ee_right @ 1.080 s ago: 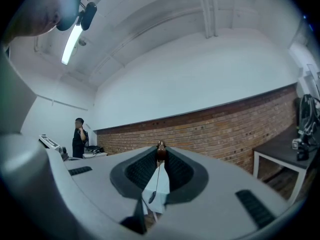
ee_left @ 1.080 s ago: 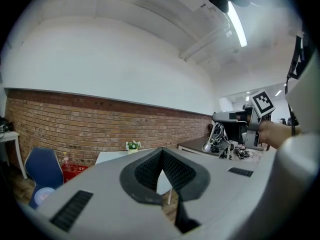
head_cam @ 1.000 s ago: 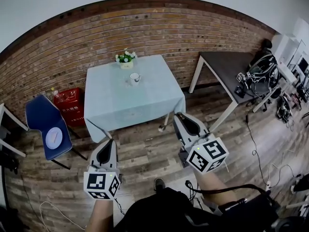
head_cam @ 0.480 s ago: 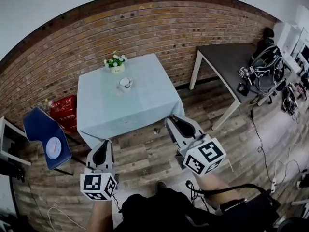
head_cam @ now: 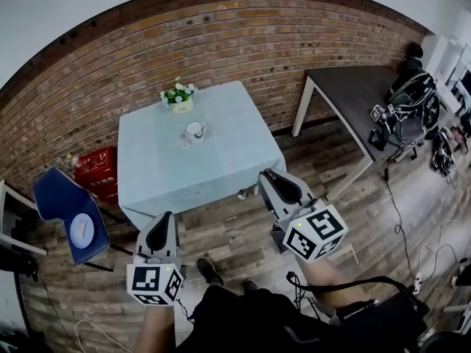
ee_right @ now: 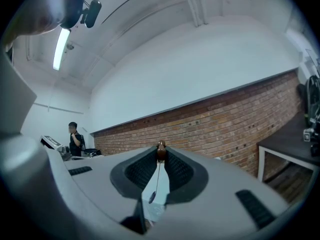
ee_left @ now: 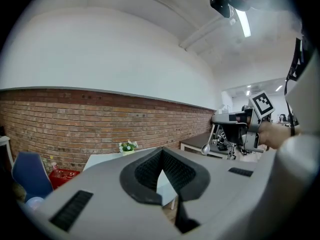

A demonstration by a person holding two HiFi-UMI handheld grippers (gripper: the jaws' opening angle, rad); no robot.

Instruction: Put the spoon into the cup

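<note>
The right tool (head_cam: 267,175) has its jaws pinched nearly together on the spoon (ee_left: 205,149). They grip it by the brown knob at the end of its handle, right at the jaw tips. The thin shaft hangs straight down from there, with the bowl lowest, below the jaws and clear of everything else.

The left tool (head_cam: 165,216) has its jaws closed tip to tip with nothing between them. It is held to the left of the right tool, pointing the same way. From its own view the right tool and the dangling spoon show off to its right.

The cup (head_cam: 194,129), white, stands on the tabletop (head_cam: 221,160), which is draped in a pale blue cloth. It is well ahead of both tools: ahead and a little right of the left tool, ahead and to the left of the right one, past the cloth's near edge. A small pot of flowers (head_cam: 179,98) stands just beyond the cup, near the brick wall (head_cam: 243,43).

Both tools are over the wooden floor (head_cam: 228,234), short of the tabletop. A blue chair (head_cam: 59,193) and a red crate (head_cam: 99,171) lie to the left of the left tool. A dark table (head_cam: 353,94) is ahead and to the right of the right tool.
</note>
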